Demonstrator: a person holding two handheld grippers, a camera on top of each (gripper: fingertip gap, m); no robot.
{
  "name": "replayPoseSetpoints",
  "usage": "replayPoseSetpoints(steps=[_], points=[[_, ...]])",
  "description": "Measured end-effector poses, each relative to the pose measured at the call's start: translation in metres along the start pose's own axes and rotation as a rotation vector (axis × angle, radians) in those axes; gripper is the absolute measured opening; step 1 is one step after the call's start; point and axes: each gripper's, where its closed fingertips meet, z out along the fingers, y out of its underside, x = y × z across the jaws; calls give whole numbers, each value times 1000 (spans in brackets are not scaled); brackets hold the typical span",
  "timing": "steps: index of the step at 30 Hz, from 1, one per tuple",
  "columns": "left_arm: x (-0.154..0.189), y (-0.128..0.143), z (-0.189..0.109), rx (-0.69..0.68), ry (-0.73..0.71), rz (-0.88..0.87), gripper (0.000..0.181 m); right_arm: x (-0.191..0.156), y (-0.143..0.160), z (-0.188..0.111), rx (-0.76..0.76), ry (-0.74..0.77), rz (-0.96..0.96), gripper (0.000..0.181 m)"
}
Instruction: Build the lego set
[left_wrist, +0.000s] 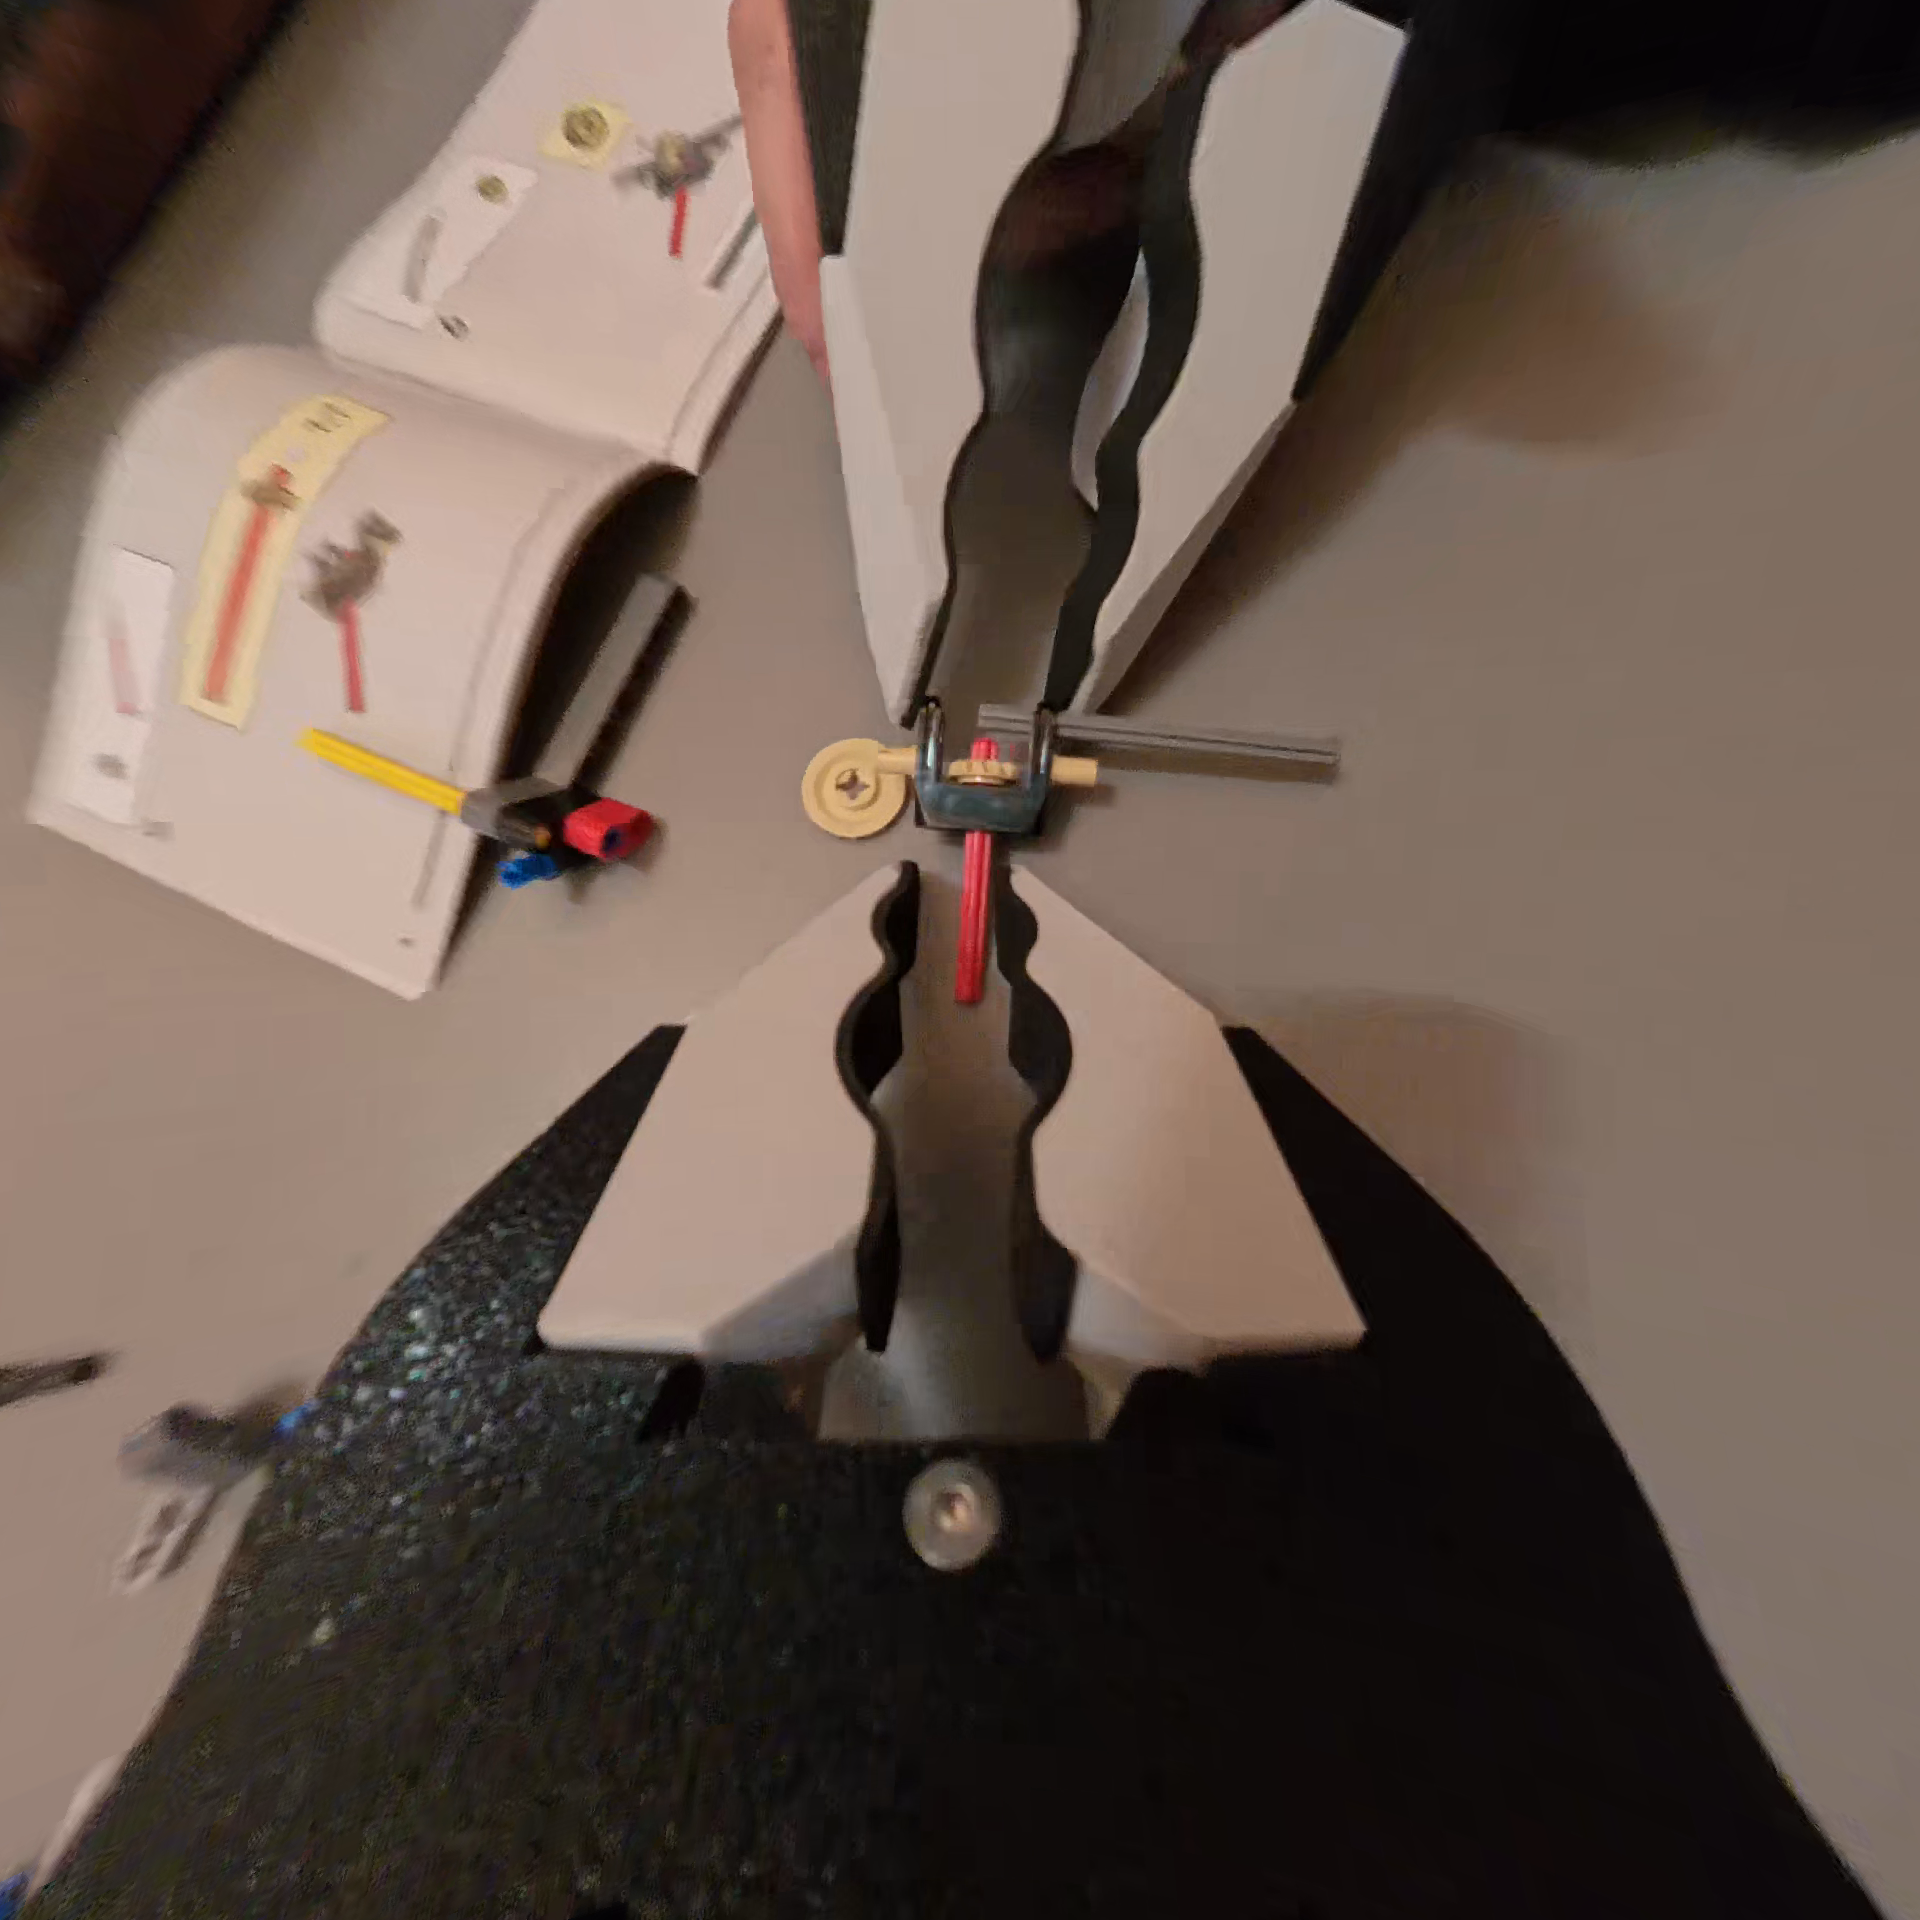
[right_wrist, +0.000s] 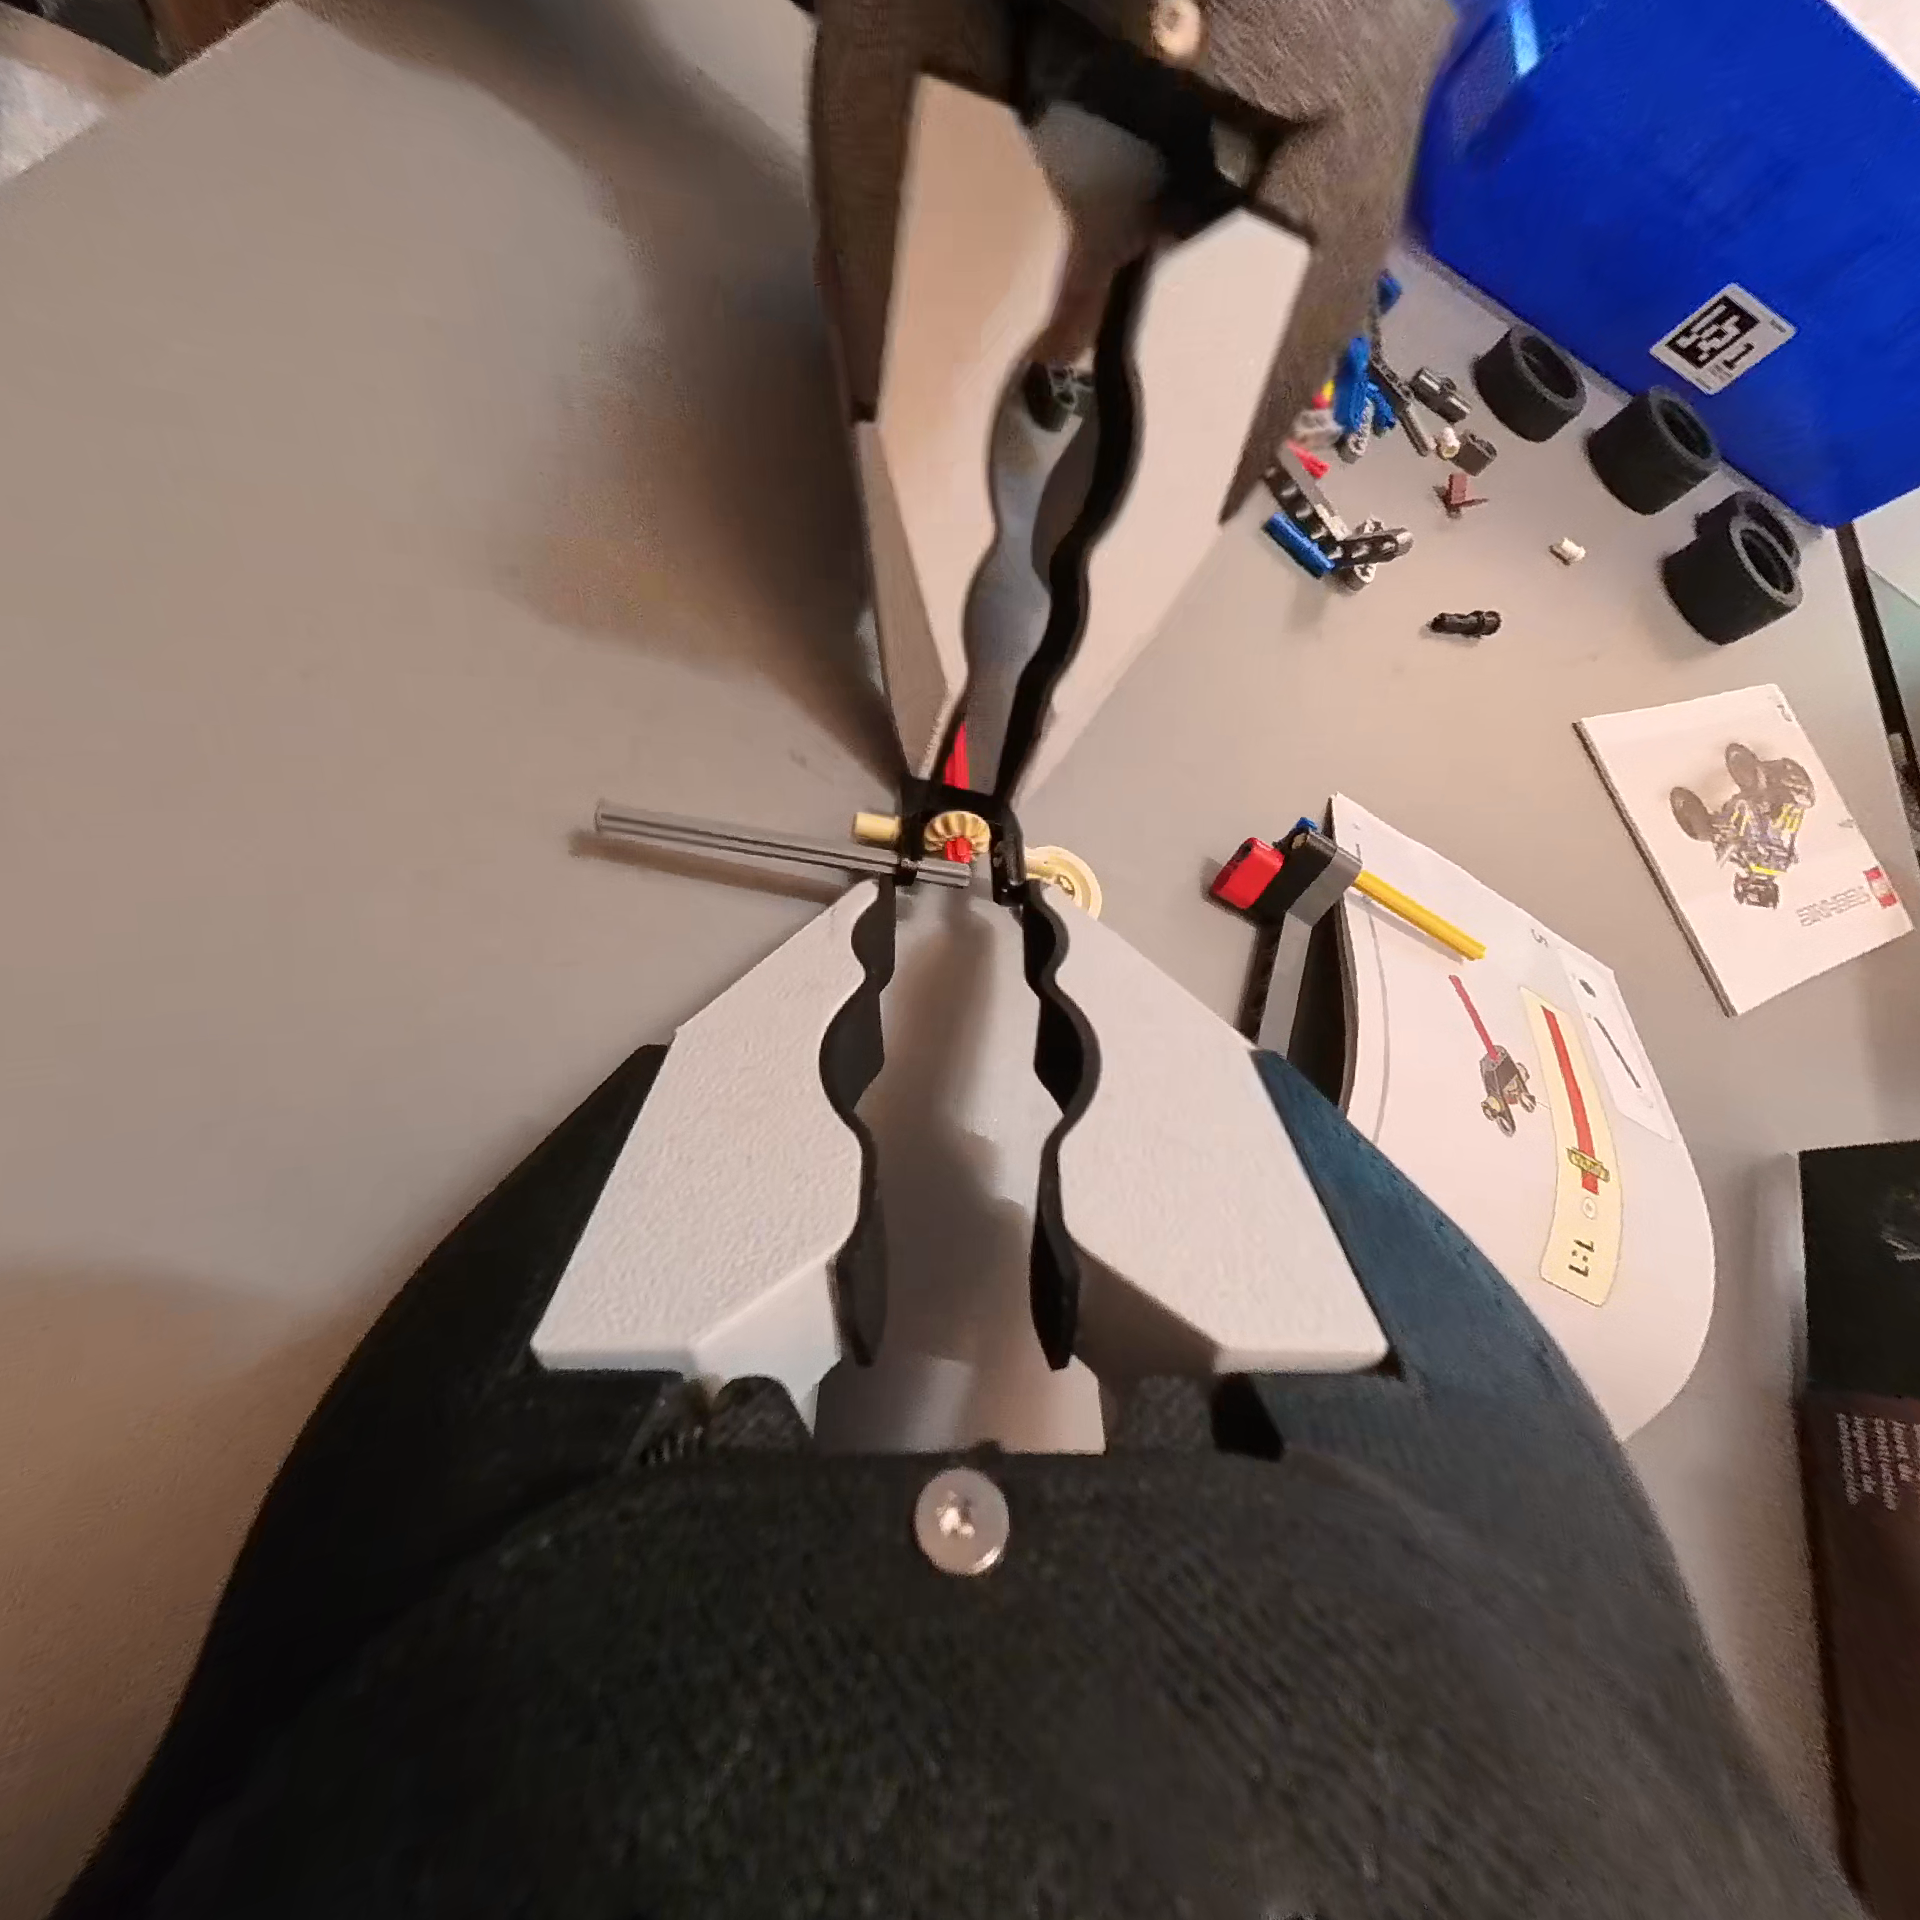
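A small assembly hangs above the grey table: a dark U-shaped frame (left_wrist: 977, 812) with a tan gear (right_wrist: 951, 831), a tan pin (right_wrist: 873, 826), a tan disc (left_wrist: 852, 787) and a long grey axle (left_wrist: 1195, 740) across it. A red axle (left_wrist: 974, 914) runs through the gear toward my left gripper. My right gripper (right_wrist: 951, 878) is shut on the frame's two sides; it enters the left wrist view (left_wrist: 987, 717) from the top. My left gripper (left_wrist: 961, 873) stands open with a finger on each side of the red axle, a gap showing on both sides.
An open instruction booklet (left_wrist: 312, 623) lies left, with a yellow axle (left_wrist: 379, 771) joined to grey and red pieces (left_wrist: 608, 826) on its edge. In the right wrist view a blue bin (right_wrist: 1662, 208), three black tyres (right_wrist: 1652, 452), loose parts (right_wrist: 1351, 457) and a second booklet (right_wrist: 1745, 842) lie right. Left and right tips are no more than a few centimetres apart. Both grippers' tips are roughly 10 centimetres from the yellow axle (left_wrist: 379, 771).
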Motion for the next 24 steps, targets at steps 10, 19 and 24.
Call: replayPoseSetpoints(steps=[10, 19, 24], points=[[2, -16, 2, 17, -502, 412, 14, 0, 7, 4, -79, -69, 335, 22], [-3, -17, 3, 7, -525, 491, 9, 0, 6, 3, -69, -97, 433, 22], [-9, -28, -10, 106, -449, 318, 5, 6, -2, -2, -9, -62, 428, 26]])
